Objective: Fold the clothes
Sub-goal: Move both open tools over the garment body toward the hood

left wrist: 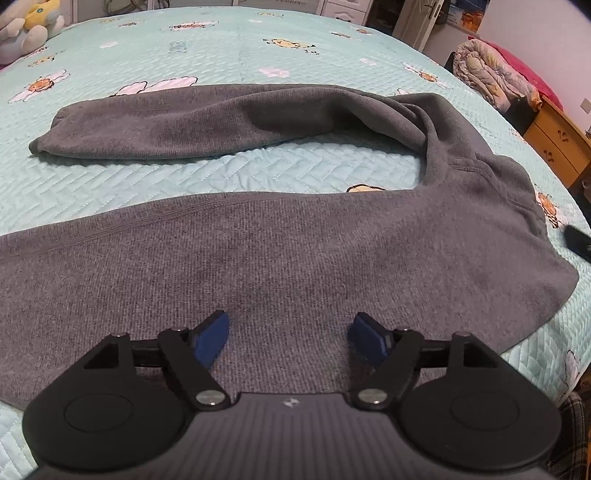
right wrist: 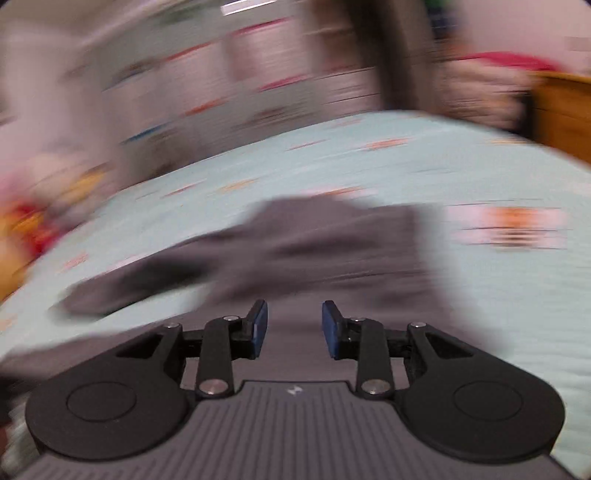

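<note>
A pair of grey sweatpants [left wrist: 280, 251] lies on the bed, spread in a sideways U: one leg stretches across the near part, the other [left wrist: 177, 125] lies farther back, and the waist bunches at the right. My left gripper [left wrist: 290, 338] is open and empty just above the near leg. In the right wrist view the picture is badly motion-blurred; my right gripper [right wrist: 293, 328] is open and empty over the same grey pants [right wrist: 314, 251].
The bed has a mint quilted cover [left wrist: 258, 166] with cartoon prints. Plush toys [left wrist: 33, 26] sit at the far left. A rolled duvet [left wrist: 491, 74] and a wooden cabinet [left wrist: 557, 136] stand at the right. A dark object [left wrist: 578, 242] lies at the right edge.
</note>
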`<action>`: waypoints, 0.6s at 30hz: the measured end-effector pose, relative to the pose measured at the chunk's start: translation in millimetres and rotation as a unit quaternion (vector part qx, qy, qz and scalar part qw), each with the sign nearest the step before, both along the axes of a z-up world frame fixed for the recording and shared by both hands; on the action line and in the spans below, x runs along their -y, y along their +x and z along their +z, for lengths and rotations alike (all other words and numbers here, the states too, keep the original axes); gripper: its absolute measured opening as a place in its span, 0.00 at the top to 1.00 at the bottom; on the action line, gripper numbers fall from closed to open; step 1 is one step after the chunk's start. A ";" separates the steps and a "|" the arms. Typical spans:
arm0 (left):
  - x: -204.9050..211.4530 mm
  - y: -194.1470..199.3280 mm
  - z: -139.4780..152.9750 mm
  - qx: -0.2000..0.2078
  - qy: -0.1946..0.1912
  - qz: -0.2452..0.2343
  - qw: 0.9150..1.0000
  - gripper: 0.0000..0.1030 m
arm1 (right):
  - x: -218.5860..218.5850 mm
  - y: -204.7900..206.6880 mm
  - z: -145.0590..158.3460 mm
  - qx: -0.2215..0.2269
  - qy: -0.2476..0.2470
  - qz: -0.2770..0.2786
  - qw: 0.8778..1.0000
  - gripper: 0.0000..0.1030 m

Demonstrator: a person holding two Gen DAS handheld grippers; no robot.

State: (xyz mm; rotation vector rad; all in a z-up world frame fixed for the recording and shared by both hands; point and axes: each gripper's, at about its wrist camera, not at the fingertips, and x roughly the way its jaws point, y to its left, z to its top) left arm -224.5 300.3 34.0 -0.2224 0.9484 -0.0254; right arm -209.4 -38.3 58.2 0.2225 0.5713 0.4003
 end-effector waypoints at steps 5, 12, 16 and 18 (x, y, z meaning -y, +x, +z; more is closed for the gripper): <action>-10.1 0.9 2.3 -0.002 -0.032 0.012 0.999 0.25 | -69.5 32.8 -23.8 -0.043 0.045 0.131 0.989 0.68; -22.9 -3.3 15.8 0.018 -0.061 0.037 0.997 0.31 | -24.7 76.8 -65.4 -0.137 0.055 0.041 0.988 1.00; -26.8 -1.7 29.4 0.063 -0.047 0.043 0.996 0.32 | 1.4 52.8 -64.7 -0.123 0.040 0.023 0.991 1.00; -31.1 1.3 31.8 0.072 -0.037 0.045 0.996 0.32 | 2.4 43.7 -61.4 -0.113 0.018 0.022 0.993 1.00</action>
